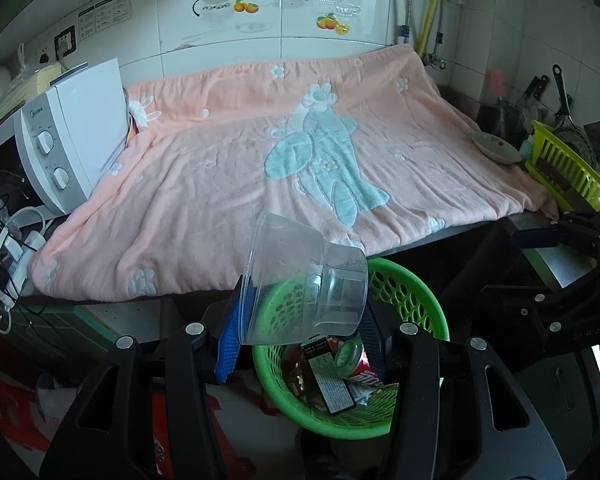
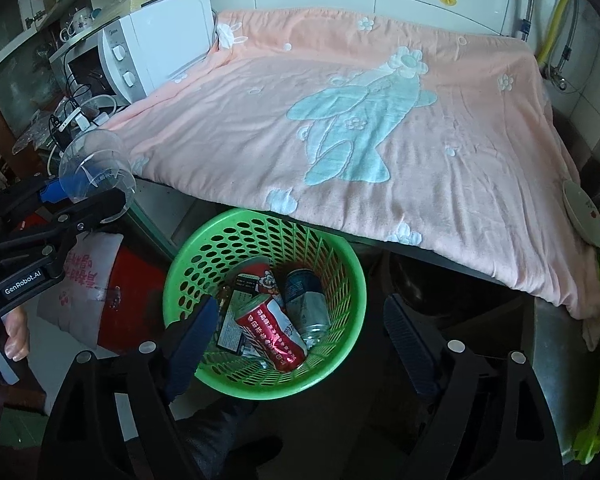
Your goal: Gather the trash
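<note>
Left claw (image 1: 300,344) grips clear plastic cup (image 1: 306,276) above green basket (image 1: 416,292). Right claw (image 2: 300,340) open, empty over the cans. Centre the cup over the basket before release.

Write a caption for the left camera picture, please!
Left gripper holds a clear plastic cup above the green basket.
</note>
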Tool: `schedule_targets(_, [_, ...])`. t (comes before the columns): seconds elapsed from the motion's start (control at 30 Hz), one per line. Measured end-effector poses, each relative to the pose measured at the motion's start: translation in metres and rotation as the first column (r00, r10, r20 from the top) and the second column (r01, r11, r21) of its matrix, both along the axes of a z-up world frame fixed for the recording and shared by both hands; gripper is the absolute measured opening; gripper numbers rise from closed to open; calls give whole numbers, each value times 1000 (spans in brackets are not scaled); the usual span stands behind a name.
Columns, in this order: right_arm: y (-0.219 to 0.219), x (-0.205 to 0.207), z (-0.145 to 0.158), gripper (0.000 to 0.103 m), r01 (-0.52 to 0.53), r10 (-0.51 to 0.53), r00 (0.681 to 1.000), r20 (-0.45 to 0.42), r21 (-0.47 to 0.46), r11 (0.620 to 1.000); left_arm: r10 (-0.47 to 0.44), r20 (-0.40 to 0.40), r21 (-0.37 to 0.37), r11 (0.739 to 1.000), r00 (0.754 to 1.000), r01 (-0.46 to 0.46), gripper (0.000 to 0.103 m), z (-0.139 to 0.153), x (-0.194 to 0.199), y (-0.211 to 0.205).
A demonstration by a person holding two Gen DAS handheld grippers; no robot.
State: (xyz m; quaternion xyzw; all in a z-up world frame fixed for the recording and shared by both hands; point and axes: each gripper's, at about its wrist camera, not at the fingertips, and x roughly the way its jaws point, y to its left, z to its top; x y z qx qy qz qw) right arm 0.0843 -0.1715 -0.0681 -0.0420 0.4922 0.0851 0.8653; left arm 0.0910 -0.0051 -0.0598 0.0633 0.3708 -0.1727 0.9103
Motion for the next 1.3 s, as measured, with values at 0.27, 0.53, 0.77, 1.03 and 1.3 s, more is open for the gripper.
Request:
schedule_targets(0.27, [-8, -14, 1, 89, 56, -56, 998, 35, 8, 998, -23, -28, 11, 1000, 999, 24, 50, -9, -1, -17])
schedule_targets(0.53, [-14, -21, 13, 91, 96, -98, 991, 93, 28, 995, -11, -43, 20, 1000, 999, 12, 50, -14, -1, -22])
schedule_targets(0.77, [-15, -24, 18, 91, 101, -105, 988, 113, 47, 994, 9, -63, 38, 999, 998, -6, 52, -19, 1, -25])
schedule_targets(1.03, [-19, -28, 18, 91, 114, -121, 986, 111, 62, 992, 27, -60, 51, 998, 998, -24, 77, -22, 0, -27])
schedule_targets(1.3, [-24, -33, 22, 91, 131, -140, 982, 125, 79, 988, 52, -30, 52, 997, 998, -51, 91, -8, -5, -26])
